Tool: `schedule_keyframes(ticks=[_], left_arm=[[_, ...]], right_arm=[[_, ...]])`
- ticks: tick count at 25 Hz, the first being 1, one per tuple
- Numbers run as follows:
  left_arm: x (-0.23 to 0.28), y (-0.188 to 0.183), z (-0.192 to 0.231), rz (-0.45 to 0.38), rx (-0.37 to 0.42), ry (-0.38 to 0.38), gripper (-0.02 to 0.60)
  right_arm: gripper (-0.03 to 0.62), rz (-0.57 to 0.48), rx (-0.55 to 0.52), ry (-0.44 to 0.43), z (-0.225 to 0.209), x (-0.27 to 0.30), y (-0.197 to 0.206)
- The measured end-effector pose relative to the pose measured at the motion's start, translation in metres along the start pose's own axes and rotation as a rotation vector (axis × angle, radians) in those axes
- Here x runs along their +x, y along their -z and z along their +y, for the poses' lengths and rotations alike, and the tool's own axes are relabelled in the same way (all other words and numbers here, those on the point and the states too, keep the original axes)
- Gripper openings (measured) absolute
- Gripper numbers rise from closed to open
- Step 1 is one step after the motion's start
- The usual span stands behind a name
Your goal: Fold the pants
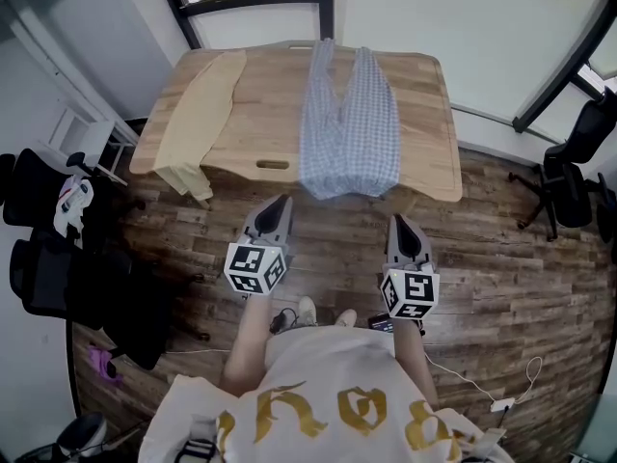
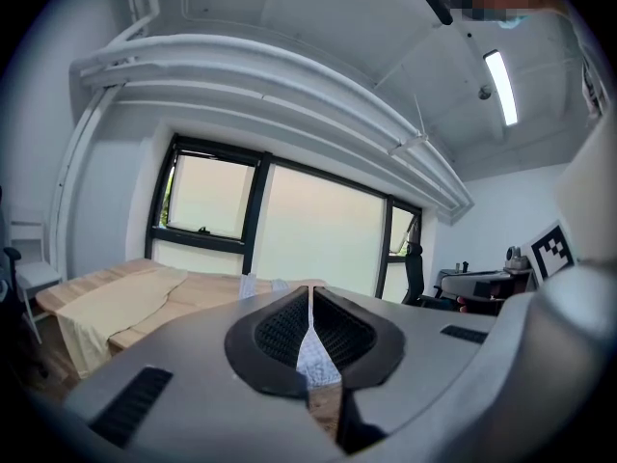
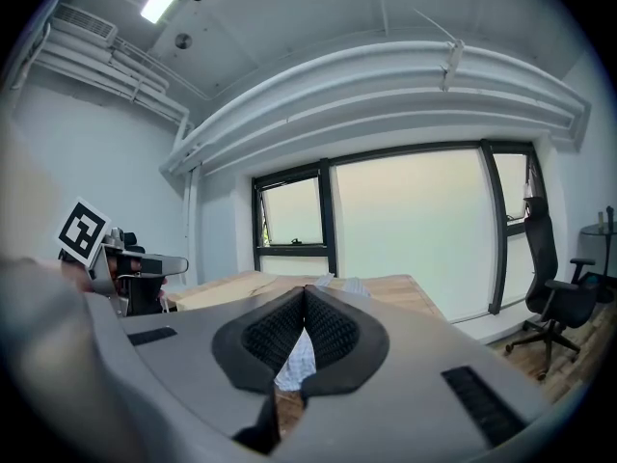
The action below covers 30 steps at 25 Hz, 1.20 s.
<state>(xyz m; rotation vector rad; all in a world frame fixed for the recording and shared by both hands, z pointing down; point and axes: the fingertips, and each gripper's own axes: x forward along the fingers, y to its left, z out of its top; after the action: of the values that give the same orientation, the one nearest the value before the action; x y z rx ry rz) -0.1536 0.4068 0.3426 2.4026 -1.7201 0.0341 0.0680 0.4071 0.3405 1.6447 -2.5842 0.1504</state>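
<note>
Blue-and-white checked pants (image 1: 349, 123) lie flat along the wooden table (image 1: 265, 95), legs toward the window and waist hanging a little over the near edge. My left gripper (image 1: 281, 202) and right gripper (image 1: 399, 221) hover over the floor just short of that edge, apart from the cloth, both shut with nothing between the jaws. In the left gripper view the shut gripper (image 2: 310, 293) points at the table, and a strip of the pants (image 2: 314, 357) shows beyond the jaws. The right gripper view shows the same: shut gripper (image 3: 306, 290), pants (image 3: 295, 359) beyond.
A cream garment (image 1: 198, 114) lies on the table's left side and droops over the front corner. Black office chairs stand at the left (image 1: 43, 249) and right (image 1: 576, 162). Cables (image 1: 482, 389) trail on the wooden floor behind me. Windows back the table.
</note>
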Motion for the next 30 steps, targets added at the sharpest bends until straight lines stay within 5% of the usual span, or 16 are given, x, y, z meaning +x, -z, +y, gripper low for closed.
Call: schedule_keyframes(ticks=[6,15,30], left_arm=[[0.001,-0.005,0.005,-0.047,-0.001,-0.091,0.044],[0.062,-0.012,0.026,-0.059,0.003,-0.098,0.044],[0.314,-0.024,0.173,0.003,-0.059,-0.060,0.044]], right_arm=[[0.021,-0.007,0.018,0.002,-0.024,0.000,0.005],[0.021,-0.016,0.069,0.020,-0.059,0.039,0.008],[0.021,0.043,0.005,0.007,-0.118,0.328,-0.021]])
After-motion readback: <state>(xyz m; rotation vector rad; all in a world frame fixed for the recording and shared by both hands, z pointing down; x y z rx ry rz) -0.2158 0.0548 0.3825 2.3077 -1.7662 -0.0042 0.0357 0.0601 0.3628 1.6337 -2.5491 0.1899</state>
